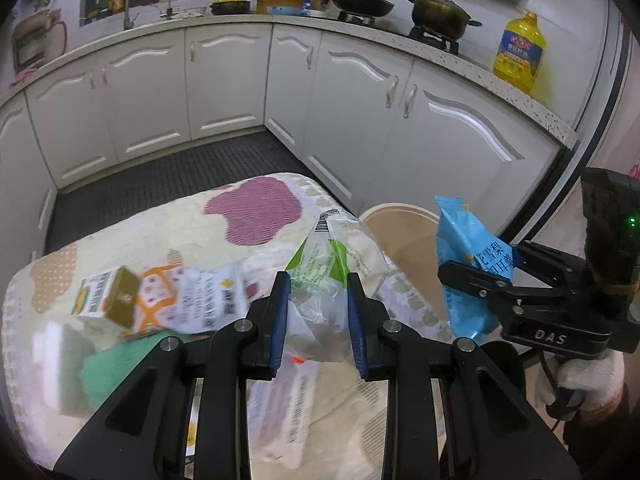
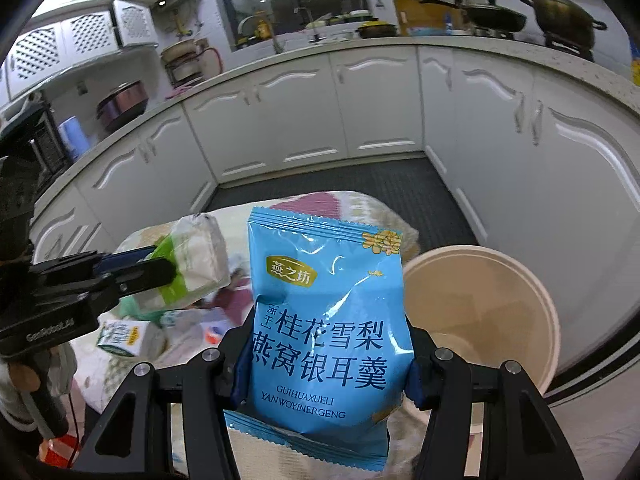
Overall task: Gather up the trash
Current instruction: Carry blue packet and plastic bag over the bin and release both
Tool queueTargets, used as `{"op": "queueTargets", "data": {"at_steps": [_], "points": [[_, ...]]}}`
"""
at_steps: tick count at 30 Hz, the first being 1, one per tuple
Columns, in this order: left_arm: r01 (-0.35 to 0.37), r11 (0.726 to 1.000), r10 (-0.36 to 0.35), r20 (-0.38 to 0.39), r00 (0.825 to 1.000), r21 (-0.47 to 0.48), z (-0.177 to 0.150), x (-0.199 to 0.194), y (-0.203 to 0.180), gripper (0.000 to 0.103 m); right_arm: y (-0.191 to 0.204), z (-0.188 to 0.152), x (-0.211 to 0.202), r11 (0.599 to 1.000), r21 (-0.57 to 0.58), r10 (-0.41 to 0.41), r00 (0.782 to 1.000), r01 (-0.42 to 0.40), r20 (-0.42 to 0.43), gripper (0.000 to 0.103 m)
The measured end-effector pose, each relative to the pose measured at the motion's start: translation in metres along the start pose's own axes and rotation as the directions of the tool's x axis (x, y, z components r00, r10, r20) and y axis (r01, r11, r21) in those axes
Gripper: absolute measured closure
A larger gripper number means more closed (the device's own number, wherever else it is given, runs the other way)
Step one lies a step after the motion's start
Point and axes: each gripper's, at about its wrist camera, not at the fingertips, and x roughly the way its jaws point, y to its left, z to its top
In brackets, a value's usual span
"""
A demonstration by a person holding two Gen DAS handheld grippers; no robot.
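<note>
Indoor lighting is dim and cool. Glare streaks the blue packet [image 2: 326,320]. Motion blur smears the table [image 1: 60,288] clutter in the left wrist view. Fisheye distortion bends the cabinets [image 1: 224,80]; corners vignette black.

home kitchen | white cabinets [image 1: 224,80] | pots on stove [image 1: 440,12] | sink tap [image 1: 126,8]

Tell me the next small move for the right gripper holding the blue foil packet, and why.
Probably carry the blue foil packet rightward over the round beige bin and release. The right gripper clamps it, the bin stands open just right of it, beside the cloth-covered table.
</note>
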Motion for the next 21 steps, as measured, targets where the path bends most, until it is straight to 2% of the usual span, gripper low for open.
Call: {"op": "queueTargets", "data": {"at_steps": [11, 21], "points": [[0.033, 0.998, -0.030, -0.059, 0.998, 0.049, 0.019, 0.049, -0.050, 0.078, -0.069, -0.007, 0.007, 0.992, 0.092, -0.089, 0.996, 0.091, -0.029, 0.047], [0.072, 0.997, -0.067, -0.138, 0.988, 0.032, 0.025, 0.096, -0.079, 0.078, -0.122, -0.020, 0.031, 0.975, 0.162, -0.139, 0.985, 0.153, -0.098, 0.047]]}}
